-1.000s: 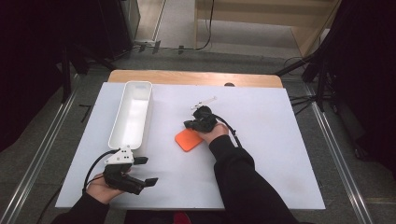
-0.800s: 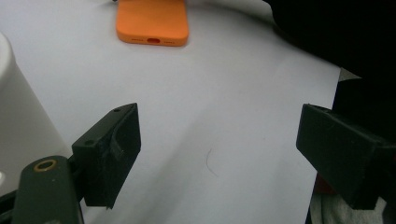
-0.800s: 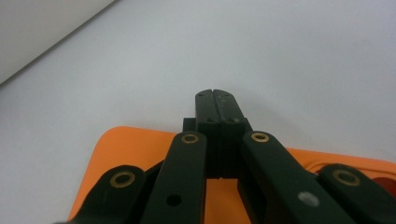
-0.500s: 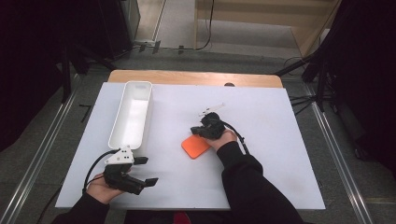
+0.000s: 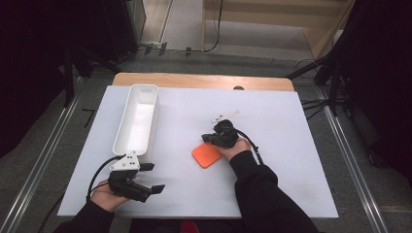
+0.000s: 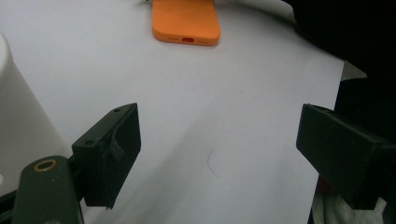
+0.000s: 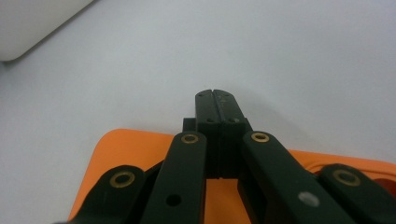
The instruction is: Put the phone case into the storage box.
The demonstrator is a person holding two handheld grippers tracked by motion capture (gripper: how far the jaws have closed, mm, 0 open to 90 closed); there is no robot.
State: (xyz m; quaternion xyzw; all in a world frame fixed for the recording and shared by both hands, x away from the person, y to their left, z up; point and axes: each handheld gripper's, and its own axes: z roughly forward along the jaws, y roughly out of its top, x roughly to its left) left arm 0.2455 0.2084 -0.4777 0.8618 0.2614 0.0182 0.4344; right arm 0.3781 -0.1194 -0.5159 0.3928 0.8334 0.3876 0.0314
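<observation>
Right claw lies low over an orange phone case. Its jaws have just been easing apart, yet in the right gripper view they look pressed together at the tips, with nothing between them. The tips reach past the case's far edge onto the white sheet. The case lies flat near the middle of the desk, just under that hand.

Left claw rests near the front left edge. Its jaws stand wide, hold nothing, and point across the sheet toward the case, which is well apart from it.

This looks like the start of a pick-up, with the case not yet gripped. The next move probably calls for wider jaws, one pad set on an edge of the case, and a firm close before lifting. A long white tray stands empty on the left and seems the likely place to put it.

White covering spreads over the desk, with bare wood along the far edge. Grey floor, metal rails and dark curtains surround it.
</observation>
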